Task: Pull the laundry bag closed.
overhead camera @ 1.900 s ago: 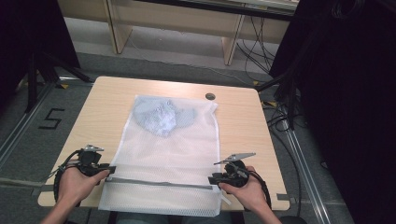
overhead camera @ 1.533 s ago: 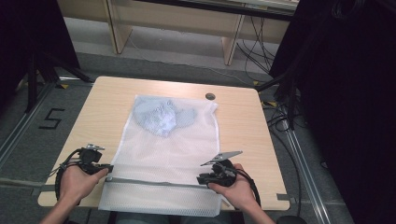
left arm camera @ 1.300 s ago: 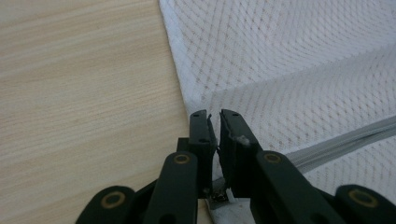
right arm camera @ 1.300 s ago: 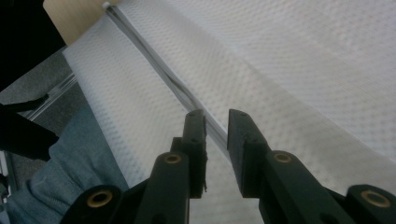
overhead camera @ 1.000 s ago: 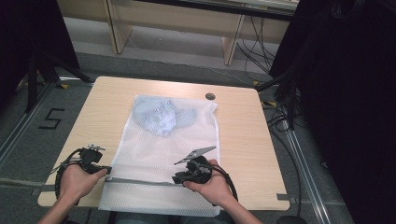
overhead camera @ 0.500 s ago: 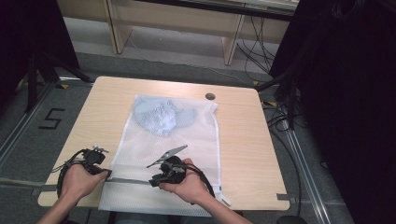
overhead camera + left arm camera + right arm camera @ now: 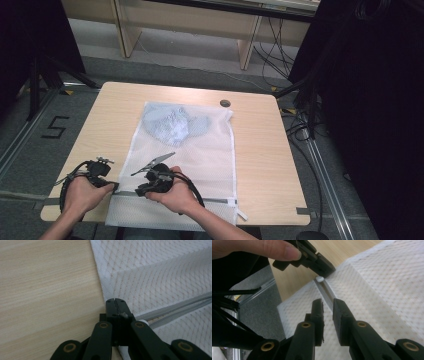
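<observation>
Left gripper (image 7: pixel 114 187): held in the person's left hand (image 7: pixel 85 192) at the near left of the table (image 7: pixel 260 150); its jaws are pressed together on the left end of the zipper (image 7: pixel 175 308), at the edge of the mesh bag (image 7: pixel 210 150). A small white stop (image 7: pixel 143 322) sits just beside the jaws in the left gripper view.
Mesh bag: white, lying flat along the middle of the table, its near end at the table's front edge. A pale blue cloth (image 7: pixel 172 122) lies inside its far end.
Zipper: grey, running across the bag's near end from the left gripper rightward.
Right gripper (image 7: pixel 142 189): held in the right hand (image 7: pixel 177 195), just beside the left gripper; its jaws are slightly apart, straddling the zipper line in the right gripper view, with nothing clearly pinched.
Table hole (image 7: pixel 225 103): a small dark round cap near the far edge, beyond the bag's right corner.
</observation>
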{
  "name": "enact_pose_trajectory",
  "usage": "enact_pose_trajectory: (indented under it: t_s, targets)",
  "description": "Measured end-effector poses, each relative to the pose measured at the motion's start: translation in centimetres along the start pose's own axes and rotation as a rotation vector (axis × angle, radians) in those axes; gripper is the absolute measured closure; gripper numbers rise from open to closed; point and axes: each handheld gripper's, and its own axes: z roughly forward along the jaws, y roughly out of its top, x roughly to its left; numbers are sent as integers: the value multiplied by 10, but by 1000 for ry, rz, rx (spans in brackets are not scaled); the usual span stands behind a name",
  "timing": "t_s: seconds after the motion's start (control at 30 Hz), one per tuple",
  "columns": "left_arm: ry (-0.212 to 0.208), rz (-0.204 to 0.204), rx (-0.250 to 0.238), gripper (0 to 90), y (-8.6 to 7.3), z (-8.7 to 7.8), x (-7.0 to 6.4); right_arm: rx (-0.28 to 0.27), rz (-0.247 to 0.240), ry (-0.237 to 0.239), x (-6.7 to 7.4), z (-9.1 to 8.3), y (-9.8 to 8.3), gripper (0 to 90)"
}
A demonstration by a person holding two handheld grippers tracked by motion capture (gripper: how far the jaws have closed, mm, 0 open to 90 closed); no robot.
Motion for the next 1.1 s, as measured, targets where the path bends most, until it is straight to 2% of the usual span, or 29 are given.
enact_pose_trajectory:
  t_s: [0.27,0.37,0.47,0.57,0.6,0.63,0.67,0.73,0.83,0.87,0.97,1.0,1.03,1.1]
  targets:
    - [-5,-17,-31,900,-1,1,0,9,-9,3,2,29,10,797]
    - [-6,-12,-19,900,-1,-1,1,13,-12,5,3,35,13,796]
    - [-5,-13,-28,900,-1,-1,2,17,-12,7,4,39,15,794]
    - [-10,-15,-4,900,0,-1,2,21,-15,11,3,46,18,792]
    - [-6,-19,-22,900,-1,0,2,24,-9,18,4,48,19,791]
    - [-8,-26,-9,900,0,-1,3,31,2,24,5,52,20,789]
    - [-8,-26,-9,900,0,-1,3,31,-11,27,4,54,20,789]
    - [-12,-26,-8,900,-1,-1,4,35,11,37,5,57,21,788]
    - [-16,-40,-15,900,-1,0,5,35,14,42,5,59,22,785]
    - [-23,-31,-9,900,-1,-1,5,43,16,48,5,61,23,783]
    - [-16,-39,-13,900,-1,0,5,53,34,54,4,63,24,782]
    - [-21,-25,-3,900,-1,-1,6,47,31,51,3,64,25,782]
    - [-22,-30,-5,900,-1,-1,6,49,39,67,2,64,25,783]
    - [-22,-30,-6,900,-1,-1,6,51,56,69,3,64,26,783]
